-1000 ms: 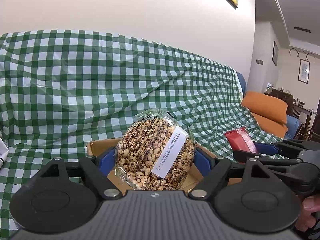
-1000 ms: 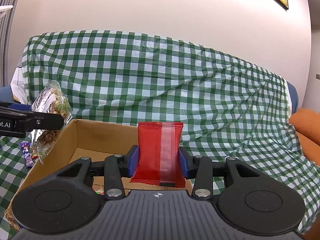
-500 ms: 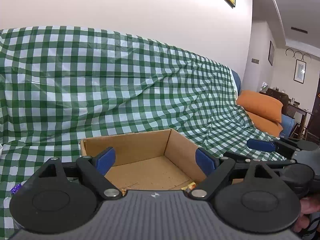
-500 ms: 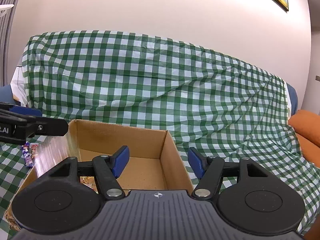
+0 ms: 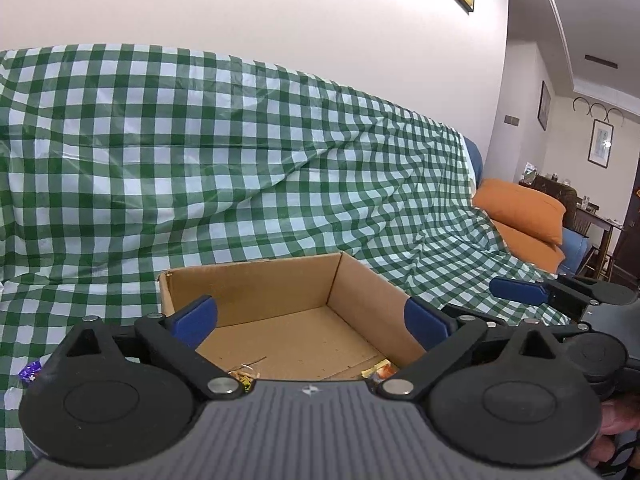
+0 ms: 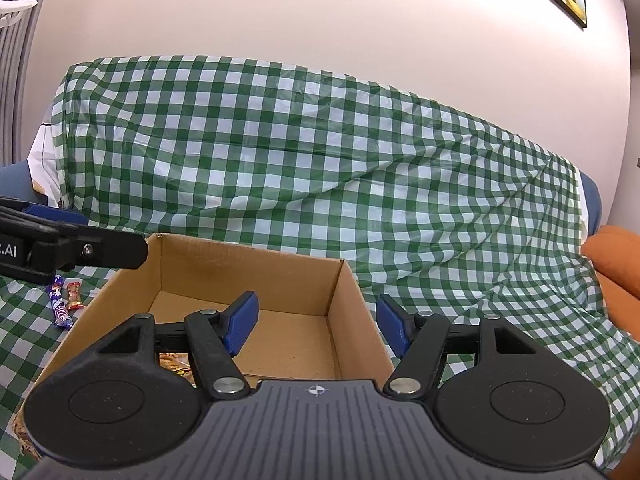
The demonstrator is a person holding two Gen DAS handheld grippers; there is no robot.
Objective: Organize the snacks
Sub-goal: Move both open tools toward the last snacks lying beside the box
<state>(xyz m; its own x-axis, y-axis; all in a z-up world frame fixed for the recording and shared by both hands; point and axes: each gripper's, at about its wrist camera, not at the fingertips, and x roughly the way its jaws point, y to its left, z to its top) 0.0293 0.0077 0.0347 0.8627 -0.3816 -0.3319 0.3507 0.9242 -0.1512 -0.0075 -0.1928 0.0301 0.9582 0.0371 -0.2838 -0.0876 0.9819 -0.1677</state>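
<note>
An open cardboard box [image 5: 260, 284] [image 6: 248, 264] sits on the green checked cloth. My left gripper [image 5: 310, 320] is open and empty above the box's near part. My right gripper [image 6: 316, 320] is open and empty over the box's right half. Snack wrappers lie in the box's near end, mostly hidden behind the gripper bodies [image 5: 240, 374] [image 6: 172, 362]. A purple candy [image 6: 60, 304] and a small red candy [image 6: 74, 296] lie on the cloth left of the box. The right gripper shows at the right of the left wrist view [image 5: 516, 290].
The checked cloth [image 5: 200, 160] covers a sofa back rising behind the box. Orange cushions [image 5: 524, 208] lie at the right. A purple wrapper [image 5: 30, 370] lies on the cloth at the left. A wooden table and chairs [image 5: 592, 220] stand far right.
My left gripper opened and let go of the bag of puffed cereal. My right gripper opened and let go of the red packet. Both dropped out of sight into the box.
</note>
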